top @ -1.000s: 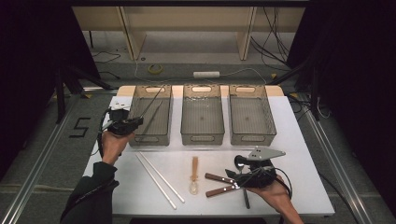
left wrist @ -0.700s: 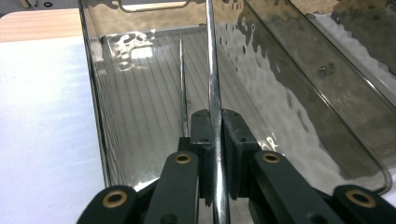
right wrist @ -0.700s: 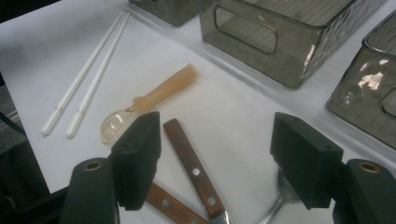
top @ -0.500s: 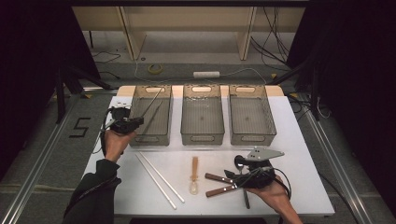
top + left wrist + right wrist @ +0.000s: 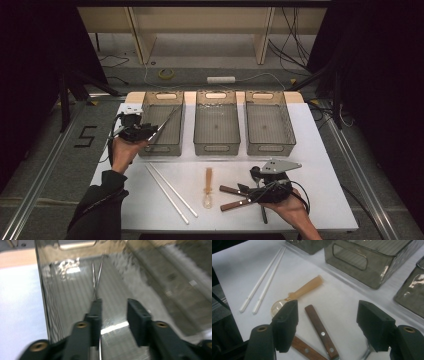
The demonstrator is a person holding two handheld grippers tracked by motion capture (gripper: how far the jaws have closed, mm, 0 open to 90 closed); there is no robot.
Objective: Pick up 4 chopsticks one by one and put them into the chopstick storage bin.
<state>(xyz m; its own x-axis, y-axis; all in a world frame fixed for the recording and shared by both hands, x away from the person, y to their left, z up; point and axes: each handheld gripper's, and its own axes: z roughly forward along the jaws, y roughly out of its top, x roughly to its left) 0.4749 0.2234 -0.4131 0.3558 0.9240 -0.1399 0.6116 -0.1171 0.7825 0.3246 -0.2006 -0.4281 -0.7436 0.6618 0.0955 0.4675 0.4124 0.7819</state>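
Observation:
My left gripper point(image 5: 150, 134) hangs at the near left corner of the left grey bin point(image 5: 176, 145). Its jaws have just been opening. In the left gripper view a pair of thin metal sticks point(image 5: 96, 277) lies along the left pad point(image 5: 96, 312) and reaches into the bin, while the right pad stands clear of them. The sticks point(image 5: 167, 120) slant across the bin in the high view. My right gripper point(image 5: 245, 192) is open and low over two wooden-handled knives point(image 5: 232, 190). One brown handle point(image 5: 319, 331) lies on the table between its jaws, untouched.
An amber plastic spoon point(image 5: 208, 187) and two white chopsticks point(image 5: 170, 192) lie on the white table point(image 5: 320, 150) in front of the bins. The middle bin point(image 5: 216, 147) and the right bin point(image 5: 270, 147) stand side by side behind them.
The far ends of the metal sticks sit lower in the left bin than before. The left hand has barely shifted; the right hand has kept still.

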